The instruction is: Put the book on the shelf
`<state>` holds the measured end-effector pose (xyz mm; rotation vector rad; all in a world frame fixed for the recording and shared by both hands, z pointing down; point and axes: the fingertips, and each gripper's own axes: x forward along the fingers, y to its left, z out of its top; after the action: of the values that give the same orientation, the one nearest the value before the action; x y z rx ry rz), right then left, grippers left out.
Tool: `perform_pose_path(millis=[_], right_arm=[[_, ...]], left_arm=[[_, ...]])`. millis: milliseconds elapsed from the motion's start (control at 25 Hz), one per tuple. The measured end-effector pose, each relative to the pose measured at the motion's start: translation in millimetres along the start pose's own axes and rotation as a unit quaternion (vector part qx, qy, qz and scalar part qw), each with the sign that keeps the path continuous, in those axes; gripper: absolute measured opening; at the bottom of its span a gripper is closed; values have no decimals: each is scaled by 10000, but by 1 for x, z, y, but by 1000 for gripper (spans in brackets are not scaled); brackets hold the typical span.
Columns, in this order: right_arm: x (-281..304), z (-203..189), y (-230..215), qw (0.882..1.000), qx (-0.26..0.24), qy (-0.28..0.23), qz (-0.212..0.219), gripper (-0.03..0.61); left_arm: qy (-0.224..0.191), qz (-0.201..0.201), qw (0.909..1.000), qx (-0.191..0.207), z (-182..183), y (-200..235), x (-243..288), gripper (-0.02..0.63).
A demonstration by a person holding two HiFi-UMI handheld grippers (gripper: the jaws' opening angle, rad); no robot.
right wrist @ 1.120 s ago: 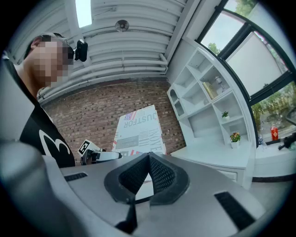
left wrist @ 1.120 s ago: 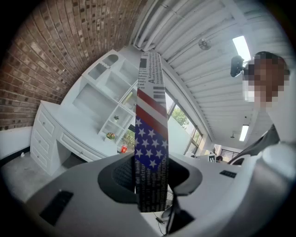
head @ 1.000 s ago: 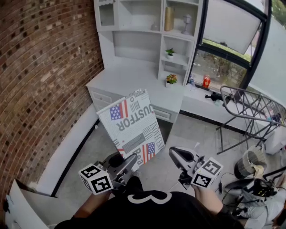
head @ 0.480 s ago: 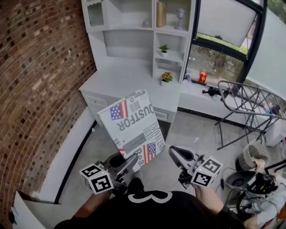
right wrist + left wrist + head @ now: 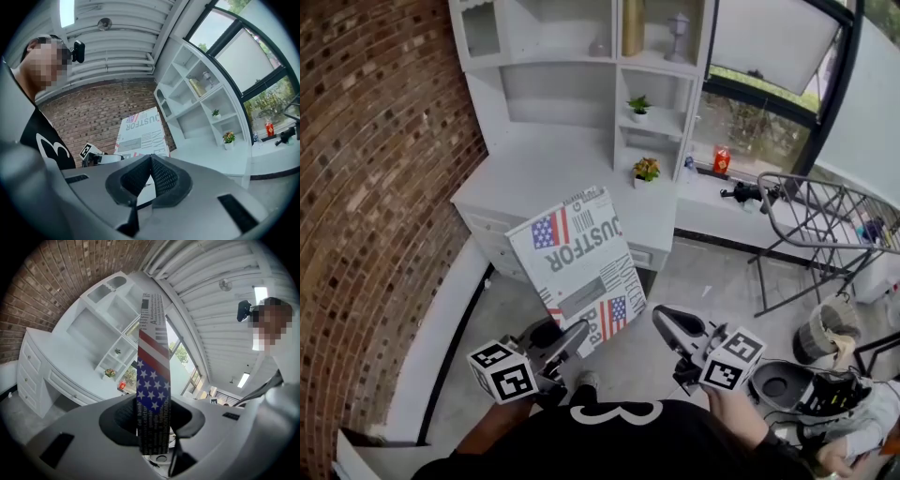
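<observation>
One book, two grippers, one white shelf unit, two small potted plants; the book stands up from the left gripper, its lower edge down between the two pads, cover tilted and facing the head view, in the air in front of the desk and well short of the shelves; the left jaws stand partly apart and clamp the book, seen edge-on in the left gripper view; the right gripper hangs just beside the book's lower corner, its jaws together with nothing between them
</observation>
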<state>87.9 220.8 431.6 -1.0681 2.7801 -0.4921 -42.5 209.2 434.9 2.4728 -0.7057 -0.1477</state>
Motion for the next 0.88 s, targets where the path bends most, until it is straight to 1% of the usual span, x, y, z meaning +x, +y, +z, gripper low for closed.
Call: perform_pose_path(millis=[200,480,640,880], right_arm=[[34,13,-29,9999,62,-90,-104,8],[78,24,-67,9991,162,-243,-302,8],[106,30,-83,9988,164,-264,-385,8],[146,37,-98,9984,101,-260,-498,8]], left_arm=[[61,-88,9999,-120,26,41,24,149],[252,-264,9993,-70,62,86,56,149],[295,-307,9991,-52,78,113,65,149],[232,-291,9993,-101,104,157,66,149]])
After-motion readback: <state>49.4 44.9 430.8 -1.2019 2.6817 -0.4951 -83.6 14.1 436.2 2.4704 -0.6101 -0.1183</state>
